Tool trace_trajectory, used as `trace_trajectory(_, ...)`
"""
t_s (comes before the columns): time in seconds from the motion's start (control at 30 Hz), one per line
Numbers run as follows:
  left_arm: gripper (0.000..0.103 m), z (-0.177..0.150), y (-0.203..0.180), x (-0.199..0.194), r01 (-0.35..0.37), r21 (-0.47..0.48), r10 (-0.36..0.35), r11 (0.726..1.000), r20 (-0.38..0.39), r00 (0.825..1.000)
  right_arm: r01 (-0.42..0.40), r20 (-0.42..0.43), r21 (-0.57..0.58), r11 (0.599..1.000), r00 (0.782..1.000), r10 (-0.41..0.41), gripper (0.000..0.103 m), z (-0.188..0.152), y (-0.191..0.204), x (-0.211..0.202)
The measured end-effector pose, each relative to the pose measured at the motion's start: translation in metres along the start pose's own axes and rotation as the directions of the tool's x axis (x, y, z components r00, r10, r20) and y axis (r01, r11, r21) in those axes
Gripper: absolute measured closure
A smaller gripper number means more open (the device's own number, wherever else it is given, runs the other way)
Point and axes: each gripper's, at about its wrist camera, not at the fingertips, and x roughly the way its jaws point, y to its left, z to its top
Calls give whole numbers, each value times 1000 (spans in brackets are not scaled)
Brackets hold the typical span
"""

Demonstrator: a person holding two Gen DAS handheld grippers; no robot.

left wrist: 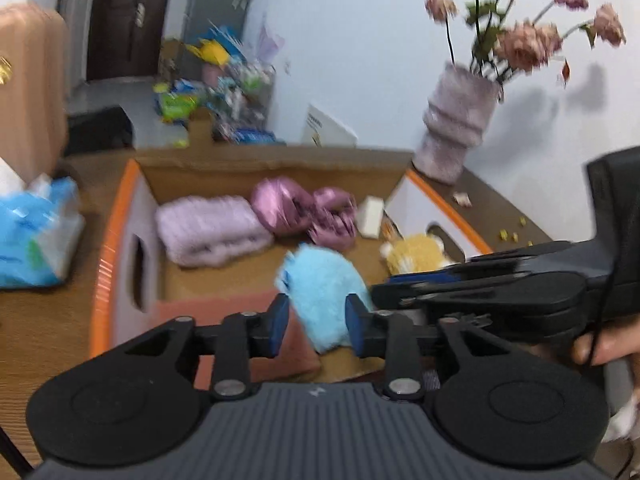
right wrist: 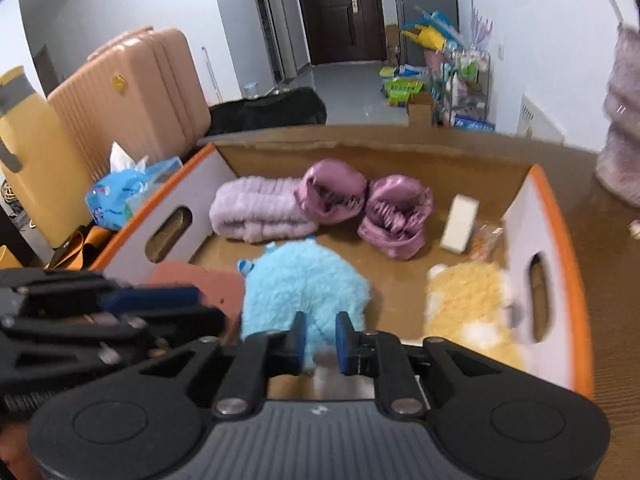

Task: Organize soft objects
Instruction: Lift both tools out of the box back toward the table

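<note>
Left wrist view: the left gripper (left wrist: 318,320) fills the lower half of the frame, its blue pads (left wrist: 280,322) set narrowly on either side of a light blue plush toy (left wrist: 324,288). Blur hides whether the pads actually press the fluff, so a firm grip cannot be told. The toy hangs over the near edge of an orange-rimmed cardboard box (left wrist: 116,236). Inside the box, at centre frame, lie a folded lilac towel (left wrist: 210,230), two purple satin pieces (left wrist: 308,212) and a small white block (left wrist: 370,216). A yellow plush toy (left wrist: 416,254) at right is half covered by the right gripper (left wrist: 424,280), which enters side-on from the right edge; its jaws cannot be read here. A vase of pink flowers (left wrist: 456,124) stands upper right, cut off at the top.

Right wrist view: the right gripper (right wrist: 320,342) sits at bottom centre, jaws narrow, the blue toy's (right wrist: 304,284) lower edge between them; contact is smeared. The left gripper (right wrist: 148,298) juts in from the left, blurred. The yellow toy (right wrist: 468,304) lies at right inside the box (right wrist: 560,216), the towel (right wrist: 256,208) and satin pieces (right wrist: 360,204) farther back. A pink suitcase (right wrist: 132,92) stands upper left.
</note>
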Motion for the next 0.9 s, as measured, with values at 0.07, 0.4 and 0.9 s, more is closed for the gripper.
trace_trajectory(0.07,71,7,-3,-24,-34,10,34,999,45,998,33,60,-16,999,998,-32,85,7,-3,-34)
trace_trajectory(0.4,10,-12,-16,-164,-301,-33,285,953,432,855,237,575,-43,970,800,-170,11,-34,-5,-200)
trace_trajectory(0.9,0,-85,-57,-238,-404,-84,386,911,521,761,204,642,19,979,748,-168,10,-110,25,-258)
